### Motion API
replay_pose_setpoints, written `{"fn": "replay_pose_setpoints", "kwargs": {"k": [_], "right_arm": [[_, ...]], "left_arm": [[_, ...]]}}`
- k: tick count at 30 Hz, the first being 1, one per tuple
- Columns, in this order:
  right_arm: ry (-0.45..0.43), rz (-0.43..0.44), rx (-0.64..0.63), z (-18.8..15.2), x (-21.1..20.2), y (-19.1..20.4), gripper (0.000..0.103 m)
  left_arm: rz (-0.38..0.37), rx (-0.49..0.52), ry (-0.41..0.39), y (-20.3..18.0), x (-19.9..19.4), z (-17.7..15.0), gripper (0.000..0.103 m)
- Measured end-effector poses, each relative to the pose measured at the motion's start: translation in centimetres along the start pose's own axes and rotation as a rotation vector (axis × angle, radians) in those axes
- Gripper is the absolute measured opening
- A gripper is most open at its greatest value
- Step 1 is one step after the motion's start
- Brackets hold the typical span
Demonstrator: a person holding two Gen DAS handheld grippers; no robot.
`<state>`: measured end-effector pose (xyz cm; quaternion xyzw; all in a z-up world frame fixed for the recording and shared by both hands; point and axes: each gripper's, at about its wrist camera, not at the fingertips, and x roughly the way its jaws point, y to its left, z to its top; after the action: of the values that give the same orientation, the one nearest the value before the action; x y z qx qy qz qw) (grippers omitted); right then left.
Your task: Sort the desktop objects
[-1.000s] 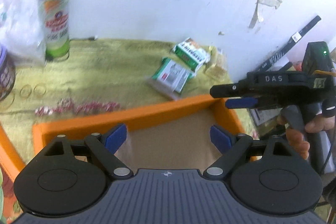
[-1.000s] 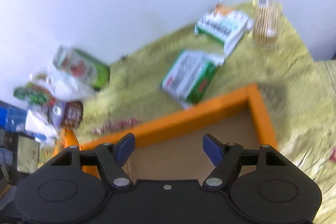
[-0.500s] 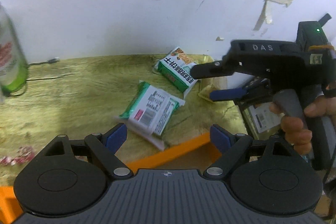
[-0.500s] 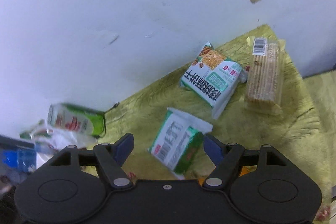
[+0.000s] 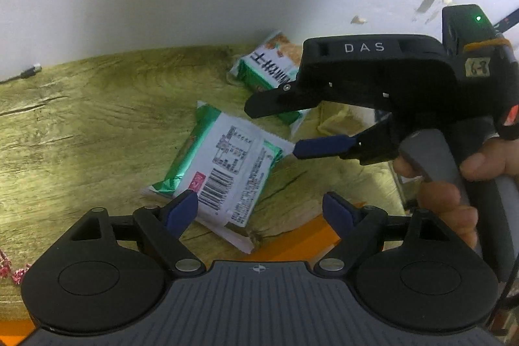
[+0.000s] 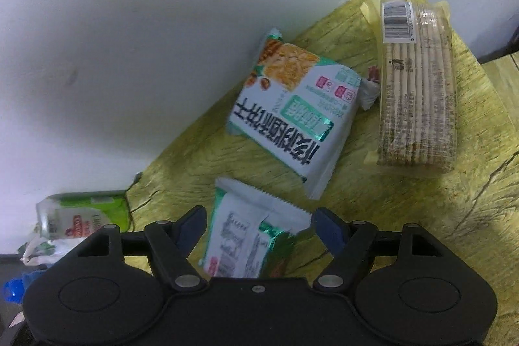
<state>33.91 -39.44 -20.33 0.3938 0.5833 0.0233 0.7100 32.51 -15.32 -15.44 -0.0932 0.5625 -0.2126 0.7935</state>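
Right gripper: jaws spread, straddling the near packet, not yet pinching it.
Left gripper: jaws spread, holding nothing.
Near packet: flat on the table, label side up, just beyond the orange tray.
Far packet: by the wall, beside the cracker sleeve.
Risk: pads may catch only the crimped seal, so the slick wrapper slips or swings.
Risk: both grippers crowd one packet; they may collide.
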Motion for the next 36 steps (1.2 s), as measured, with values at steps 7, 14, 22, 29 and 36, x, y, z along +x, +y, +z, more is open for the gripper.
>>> {"fn": "replay_pose_setpoints", "kwargs": {"k": [7,14,22,29,36], "right_arm": [[0.006,0.005,0.014,-0.4,1.7,-0.1,0.077],[0.011,0.104,0.041,-1.7,1.7,-0.3,0.077],[-0.010,0.207,0.048,-3.5,0.6,0.7,0.077],[-0.010,0.269,0.016,-5.4,-0.4,3.1,0.077],[0.016,0.312,-0.010,-6.8,0.1,5.1,0.076]], "left_arm": [[-0.023,0.000,0.030,0.9,1.2,0.1,0.086],[-0.032,-0.029,0.054,1.9,2.0,-0.3,0.085],[-0.039,-0.039,0.047,2.4,2.1,0.1,0.085],[-0.057,-0.048,0.022,2.6,1.4,0.5,0.085],[-0.064,-0.041,-0.021,2.6,0.6,1.2,0.087]]}}
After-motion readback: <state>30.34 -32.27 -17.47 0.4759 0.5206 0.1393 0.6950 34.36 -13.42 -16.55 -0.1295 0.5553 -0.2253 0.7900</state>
